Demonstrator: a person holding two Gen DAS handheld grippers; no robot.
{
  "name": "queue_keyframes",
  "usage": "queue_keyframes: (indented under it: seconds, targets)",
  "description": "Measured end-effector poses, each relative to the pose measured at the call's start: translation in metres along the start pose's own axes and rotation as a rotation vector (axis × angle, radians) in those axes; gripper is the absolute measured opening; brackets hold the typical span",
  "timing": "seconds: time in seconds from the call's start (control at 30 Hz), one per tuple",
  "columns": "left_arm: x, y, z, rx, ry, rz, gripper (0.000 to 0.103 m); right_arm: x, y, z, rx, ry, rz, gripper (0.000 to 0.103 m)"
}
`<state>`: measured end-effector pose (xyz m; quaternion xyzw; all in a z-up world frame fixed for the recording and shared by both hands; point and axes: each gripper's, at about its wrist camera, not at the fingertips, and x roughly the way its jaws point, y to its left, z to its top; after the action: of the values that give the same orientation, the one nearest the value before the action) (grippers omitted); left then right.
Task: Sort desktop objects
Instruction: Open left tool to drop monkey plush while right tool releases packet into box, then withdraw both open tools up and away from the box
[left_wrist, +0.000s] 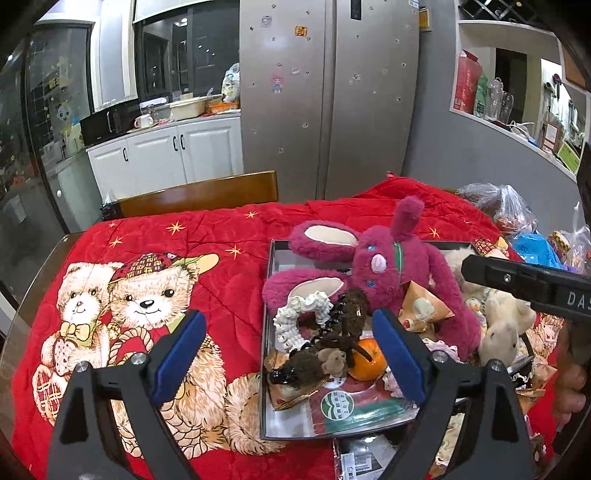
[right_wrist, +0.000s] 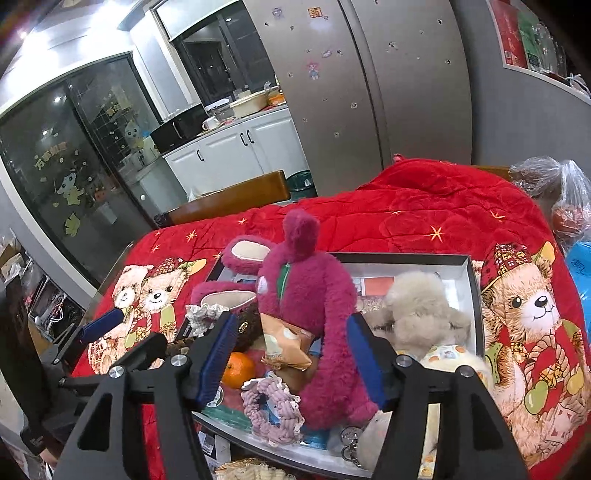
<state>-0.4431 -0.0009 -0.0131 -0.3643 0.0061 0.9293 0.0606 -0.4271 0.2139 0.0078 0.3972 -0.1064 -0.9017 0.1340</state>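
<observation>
A shallow box (left_wrist: 266, 295) (right_wrist: 474, 295) on a red bear-print quilt (left_wrist: 147, 258) holds a magenta plush rabbit (left_wrist: 384, 266) (right_wrist: 314, 295), a white scrunchie (left_wrist: 291, 317), a dark hair claw (left_wrist: 332, 332), an orange (left_wrist: 365, 360) (right_wrist: 237, 369), a pink scrunchie (right_wrist: 273, 410), snack packets (right_wrist: 286, 341) and beige plush toys (left_wrist: 502, 328) (right_wrist: 421, 310). My left gripper (left_wrist: 291, 354) is open, above the box's near left part. My right gripper (right_wrist: 291, 358) is open, above the rabbit's lower body. The right gripper's body (left_wrist: 524, 284) shows in the left wrist view.
A wooden chair back (left_wrist: 199, 195) stands behind the table. Plastic bags (left_wrist: 506, 206) (right_wrist: 565, 199) lie at the far right. A fridge (left_wrist: 328, 96) and white cabinets (left_wrist: 166, 151) stand beyond. Papers (left_wrist: 362, 461) lie in front of the box.
</observation>
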Motion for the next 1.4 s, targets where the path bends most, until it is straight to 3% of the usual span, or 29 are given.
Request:
queue_keyframes:
  seconds: [0.43, 0.5, 0.7, 0.87, 1.03, 1.17, 1.23, 1.4]
  targets:
    - [-0.009, 0.010, 0.006, -0.009, -0.013, 0.028, 0.093, -0.010, 0.005, 0.004, -0.050, -0.024, -0.051, 0.063]
    - [-0.015, 0.010, 0.009, -0.002, -0.025, 0.039, 0.093, -0.019, 0.004, 0.006, -0.047, -0.046, -0.065, 0.071]
    - [-0.037, 0.014, 0.017, -0.012, -0.062, 0.033, 0.094, -0.052, 0.013, 0.012, -0.104, -0.150, -0.145, 0.082]
    - [-0.062, 0.011, 0.022, -0.015, -0.101, 0.016, 0.097, -0.076, 0.019, 0.015, -0.116, -0.204, -0.158, 0.083]
    - [-0.106, 0.002, 0.029, -0.011, -0.163, -0.017, 0.098, -0.101, 0.038, 0.013, -0.150, -0.259, -0.167, 0.088]
    - [-0.161, -0.012, 0.028, 0.024, -0.241, -0.014, 0.102, -0.127, 0.063, 0.004, -0.184, -0.321, -0.182, 0.103]
    - [-0.189, -0.016, 0.025, 0.021, -0.270, 0.013, 0.103, -0.146, 0.080, -0.004, -0.196, -0.360, -0.196, 0.103]
    - [-0.246, -0.020, 0.007, 0.003, -0.302, -0.016, 0.103, -0.185, 0.109, -0.028, -0.232, -0.380, -0.283, 0.103]
